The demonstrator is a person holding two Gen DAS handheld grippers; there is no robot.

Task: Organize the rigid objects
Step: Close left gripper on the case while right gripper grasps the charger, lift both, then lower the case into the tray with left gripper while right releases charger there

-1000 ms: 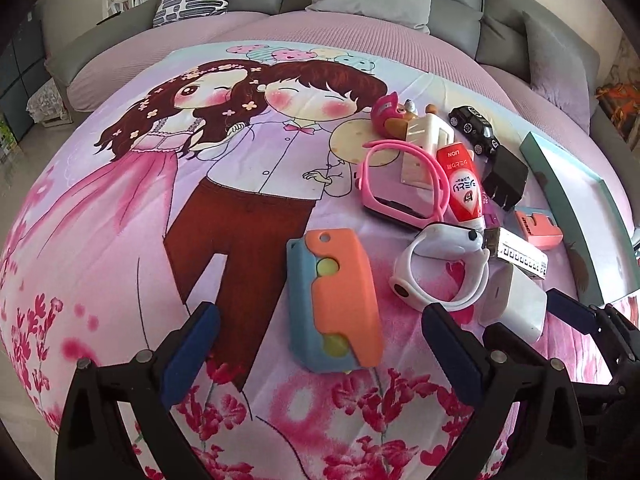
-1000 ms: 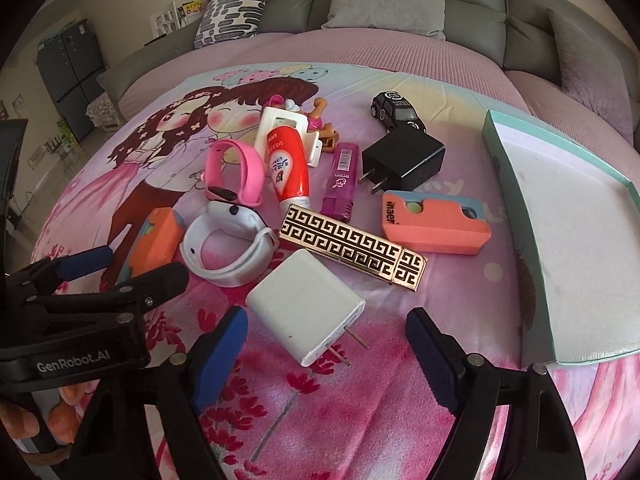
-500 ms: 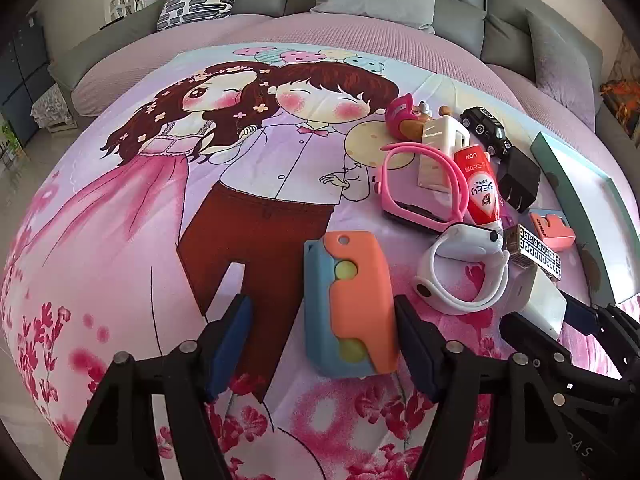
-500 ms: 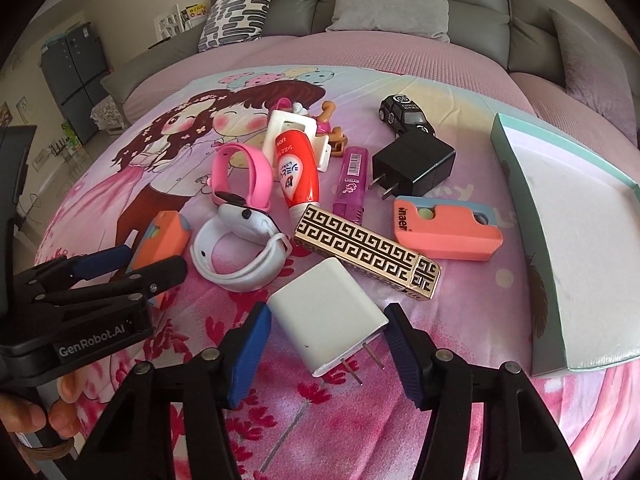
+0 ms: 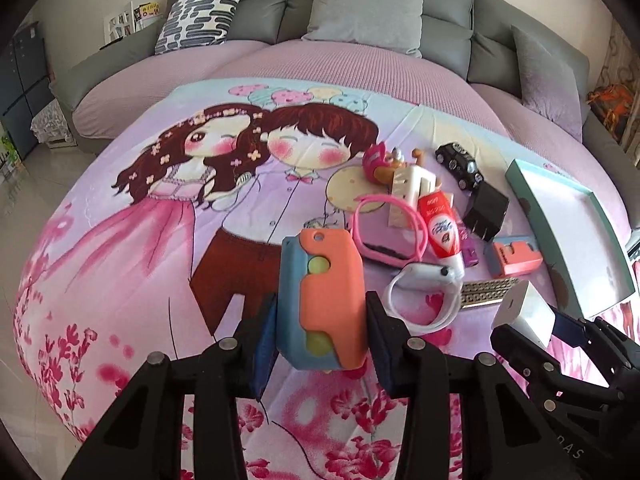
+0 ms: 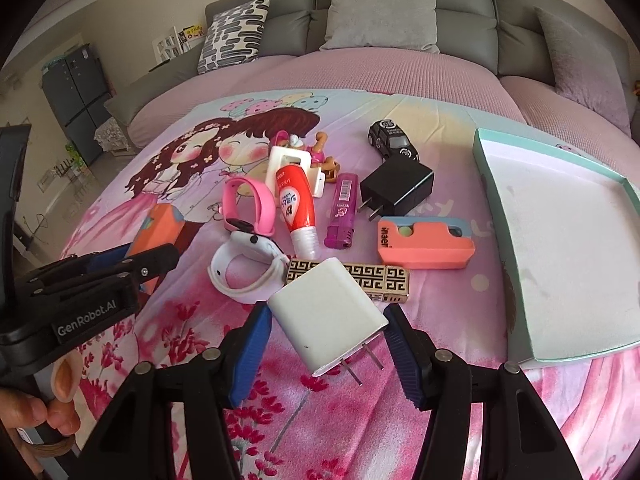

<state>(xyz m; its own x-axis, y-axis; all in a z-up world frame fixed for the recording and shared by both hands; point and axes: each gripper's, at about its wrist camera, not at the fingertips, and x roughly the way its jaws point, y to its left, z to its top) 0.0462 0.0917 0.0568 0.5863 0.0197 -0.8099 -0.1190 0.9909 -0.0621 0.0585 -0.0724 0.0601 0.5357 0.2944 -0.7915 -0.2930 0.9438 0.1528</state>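
Now the left gripper [image 5: 322, 332] pinches the orange-blue case [image 5: 322, 300] and the right gripper [image 6: 326, 344] clamps the white charger [image 6: 326, 312], both just left of the teal tray [image 6: 560, 248] on the cartoon bedspread [image 6: 180, 160] before a grey sofa [image 6: 400, 12].

It was a home, a living room or bedroom. A grey sofa [image 5: 360, 8] with cushions [image 6: 384, 12] curved behind a round bed [image 6: 360, 76] under a cartoon-couple sheet [image 5: 140, 240]. A dark cabinet [image 6: 76, 100], possibly a fridge, stood at the left wall, and household oddments lay beside a tray [image 6: 624, 188].
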